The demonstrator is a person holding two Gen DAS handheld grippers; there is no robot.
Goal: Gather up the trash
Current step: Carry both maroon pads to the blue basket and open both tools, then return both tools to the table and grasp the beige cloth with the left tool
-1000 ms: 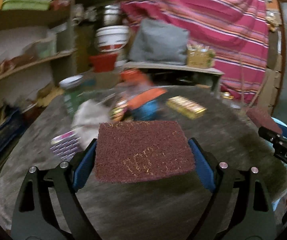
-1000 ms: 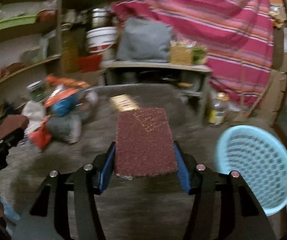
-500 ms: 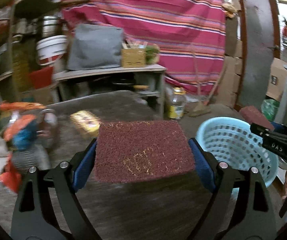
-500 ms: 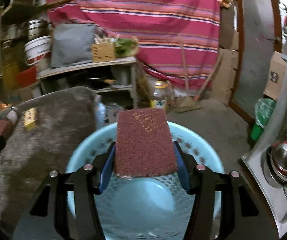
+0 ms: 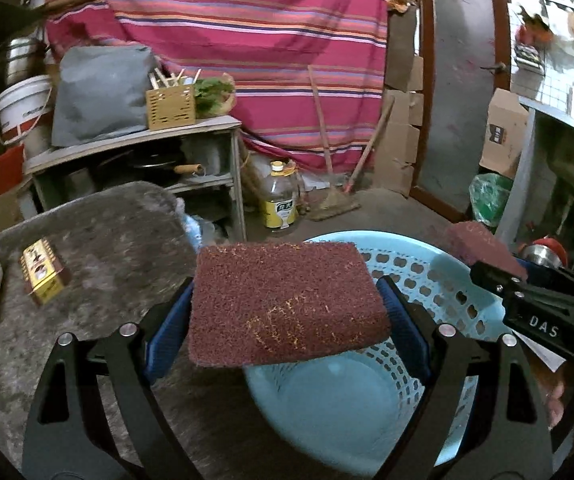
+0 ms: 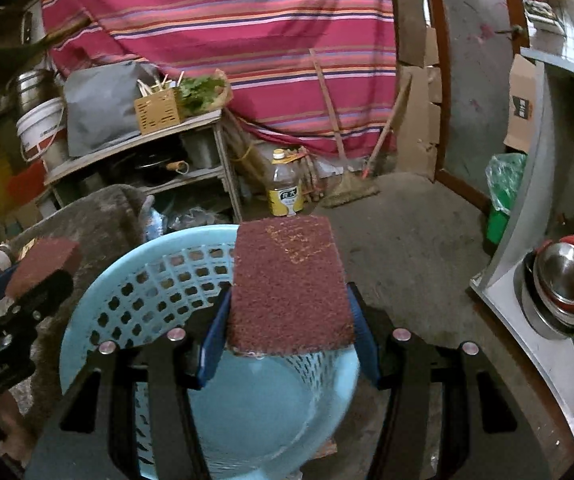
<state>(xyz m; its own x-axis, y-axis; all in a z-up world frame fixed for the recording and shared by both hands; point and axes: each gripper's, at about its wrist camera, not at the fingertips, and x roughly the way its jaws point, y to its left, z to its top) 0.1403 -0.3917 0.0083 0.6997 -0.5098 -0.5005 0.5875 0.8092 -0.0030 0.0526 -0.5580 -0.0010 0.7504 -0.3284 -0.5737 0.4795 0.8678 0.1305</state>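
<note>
A wide maroon scouring pad [image 5: 283,280] is clamped crosswise in my left gripper [image 5: 287,320], hanging over the left rim of a light blue plastic basket [image 5: 427,280]. My right gripper [image 6: 290,320] is shut on a second, narrower maroon pad [image 6: 287,276], directly above the same basket [image 6: 135,280], which looks empty inside. Each gripper shows in the other's view: the right gripper [image 5: 499,276] over the basket's far right rim, the left gripper [image 6: 39,292] at the basket's left.
A grey-covered table [image 5: 107,248] to the left bears a yellow box [image 5: 43,276] and a jar. Behind stand a shelf unit [image 5: 135,148], an oil bottle [image 5: 281,200] and a broom [image 5: 335,200]. Steel pots [image 6: 567,280] sit on a counter at right.
Both views swung right, away from the cluttered table, and the blue basket came under both grippers. Each pad stays clamped as before.
</note>
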